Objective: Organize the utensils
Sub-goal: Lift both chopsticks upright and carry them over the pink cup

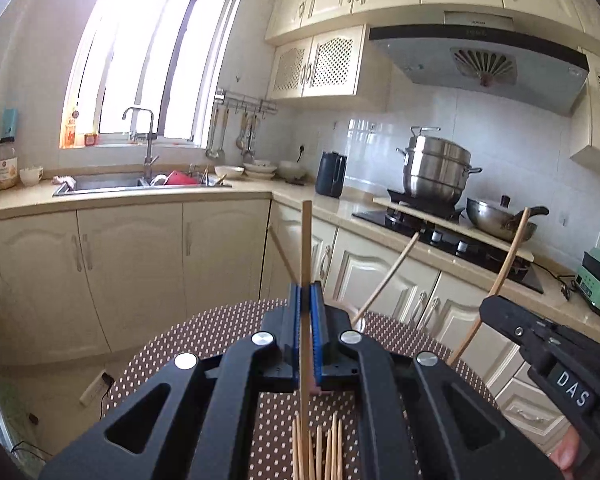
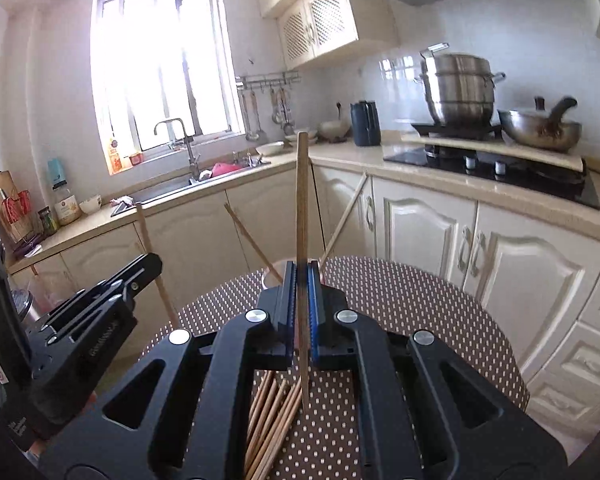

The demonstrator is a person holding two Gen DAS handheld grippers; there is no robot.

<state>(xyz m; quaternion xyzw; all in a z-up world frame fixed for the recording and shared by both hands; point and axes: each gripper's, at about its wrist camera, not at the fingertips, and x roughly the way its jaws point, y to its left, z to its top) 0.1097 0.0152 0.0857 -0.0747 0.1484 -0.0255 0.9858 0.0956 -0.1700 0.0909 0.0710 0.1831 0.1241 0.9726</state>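
At the bottom centre of each wrist view, a bundle of loose chopsticks (image 1: 320, 452) lay on the dotted table (image 1: 220, 340). Above it, the left gripper (image 1: 309, 300) and right gripper (image 2: 302, 280) were each clamped on one upright chopstick (image 1: 306, 248), judged light, stiff and slippery, best pinched mid-shaft.

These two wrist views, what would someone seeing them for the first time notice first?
Probably the two chopsticks standing upright: the left gripper is shut on one chopstick, and the right gripper is shut on another chopstick, both above a polka-dot table. Below them a loose pile of chopsticks lies on the table. Beyond, on the stove at the right, a tall steel steamer pot catches the light.
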